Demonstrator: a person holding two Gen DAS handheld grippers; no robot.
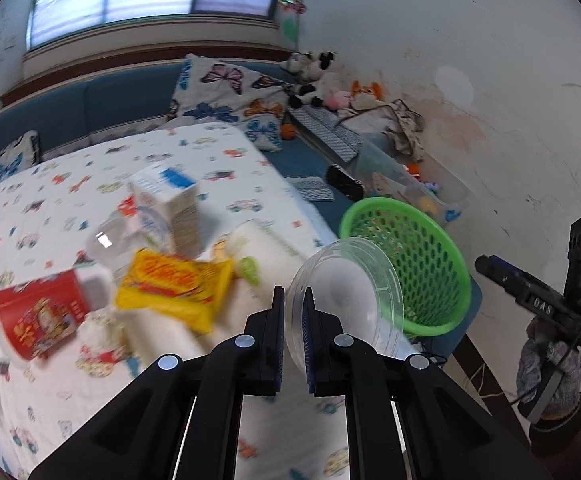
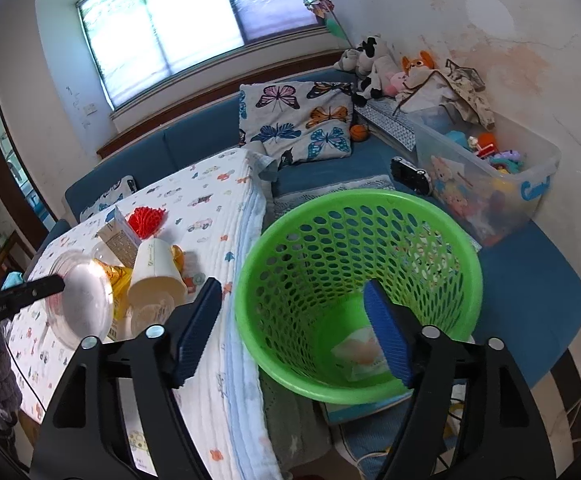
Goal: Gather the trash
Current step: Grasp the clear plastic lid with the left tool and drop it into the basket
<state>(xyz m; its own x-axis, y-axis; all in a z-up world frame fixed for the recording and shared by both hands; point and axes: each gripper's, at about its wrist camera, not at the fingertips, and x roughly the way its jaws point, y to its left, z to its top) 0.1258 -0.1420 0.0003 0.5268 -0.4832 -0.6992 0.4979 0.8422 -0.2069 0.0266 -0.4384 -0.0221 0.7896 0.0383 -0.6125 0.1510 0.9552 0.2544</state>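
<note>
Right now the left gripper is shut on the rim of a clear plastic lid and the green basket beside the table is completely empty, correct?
Not quite. The left gripper is shut on the clear plastic lid, but the green basket is not empty: the right wrist view shows a pale crumpled wrapper already lying at its bottom.

open right hand-held gripper (image 2: 292,330) over green basket (image 2: 354,216), crumpled wrapper (image 2: 356,354) inside
</note>
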